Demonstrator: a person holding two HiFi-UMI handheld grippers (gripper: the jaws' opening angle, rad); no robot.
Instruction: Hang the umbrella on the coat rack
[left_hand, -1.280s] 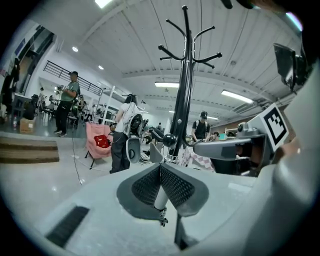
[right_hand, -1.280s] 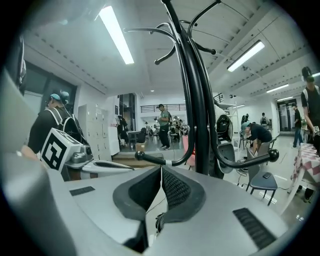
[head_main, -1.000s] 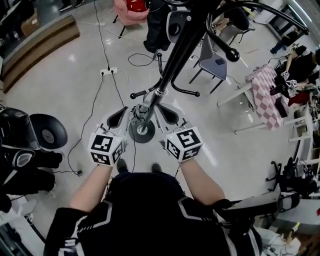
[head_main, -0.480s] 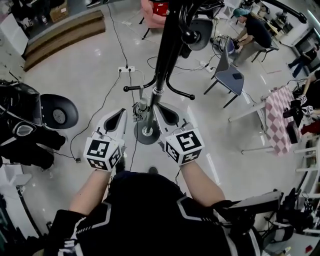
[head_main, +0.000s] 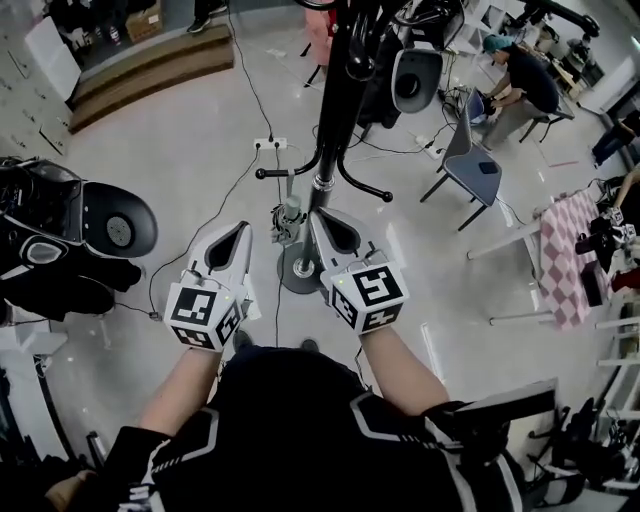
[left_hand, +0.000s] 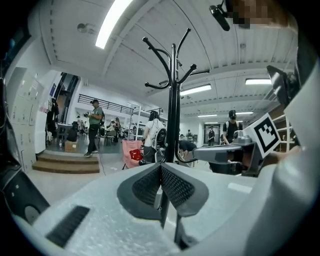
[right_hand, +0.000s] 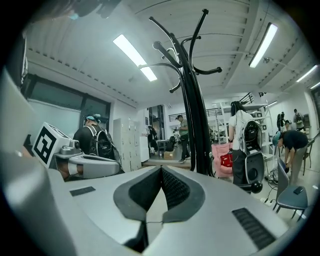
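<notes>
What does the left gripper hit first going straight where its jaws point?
Probably the coat rack pole, just right of dead ahead for the left gripper; depth is unclear, so it might slip past.

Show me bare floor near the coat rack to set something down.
Bare pale floor lies left of the black metal coat rack, toward the wooden steps, and right of its round base toward the pink checkered cloth. Behind the rack it is crowded: white power strip, grey chair, bent-over person.

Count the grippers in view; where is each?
2. The left gripper sits left of the coat rack pole, the right gripper close on its right, both shut and empty. None seems hidden.
</notes>
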